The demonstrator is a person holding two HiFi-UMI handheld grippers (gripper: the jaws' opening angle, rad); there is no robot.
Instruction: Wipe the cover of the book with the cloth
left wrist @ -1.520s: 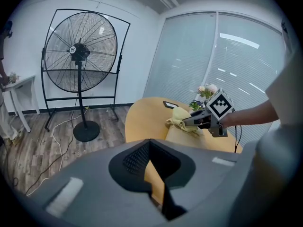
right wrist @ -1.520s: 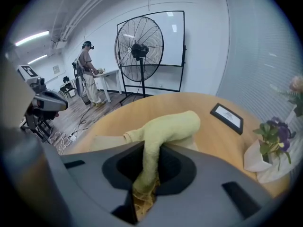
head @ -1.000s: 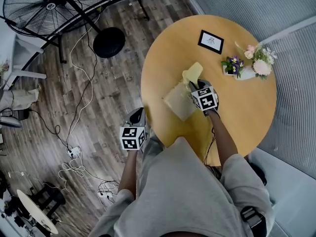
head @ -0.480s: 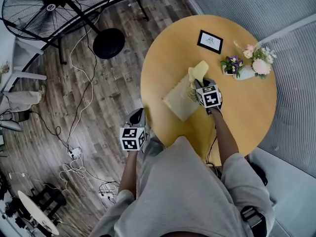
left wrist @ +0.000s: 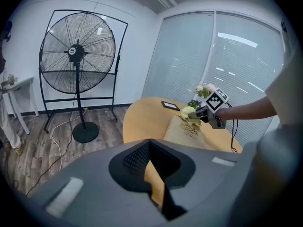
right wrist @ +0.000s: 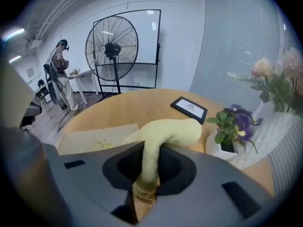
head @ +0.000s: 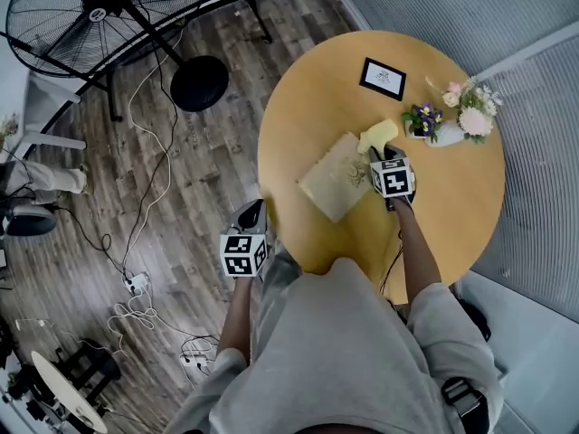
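Note:
A tan book [head: 337, 178] lies flat on the round wooden table [head: 298, 89]. My right gripper [head: 381, 155] is shut on a pale yellow cloth [head: 377, 136] at the book's far right corner. In the right gripper view the cloth [right wrist: 165, 131] curls up out of the jaws of the right gripper [right wrist: 144, 193], with the book [right wrist: 94, 138] to their left. My left gripper [head: 250, 212] hangs off the table's left edge over the floor, holding nothing. Its jaws look shut in the left gripper view [left wrist: 158, 193], which also shows the book [left wrist: 187, 131] ahead.
A black picture frame [head: 384, 78] lies at the table's far side. A purple flower pot [head: 422, 120] and a vase of pink flowers [head: 468, 114] stand right of the cloth. A large floor fan [head: 109, 12] and cables [head: 145, 197] occupy the floor. A person [right wrist: 61, 74] stands far off.
The right gripper has dragged the cloth rightward across the book to its far right corner, leaving more of the cover showing. The left gripper has stayed put.

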